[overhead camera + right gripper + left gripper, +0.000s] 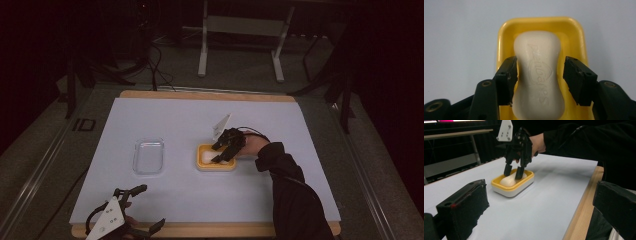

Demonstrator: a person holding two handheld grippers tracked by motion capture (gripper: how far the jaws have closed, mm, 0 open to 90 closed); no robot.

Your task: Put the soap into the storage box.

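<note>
Right gripper straddles the soap in the yellow dish, jaws open; one pad stands clear.

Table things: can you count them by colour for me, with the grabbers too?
White soap bar: 1
Yellow soap dish: 1
Clear lid: 1
Black grippers: 2, the left gripper and the right gripper
Total: 5
</note>
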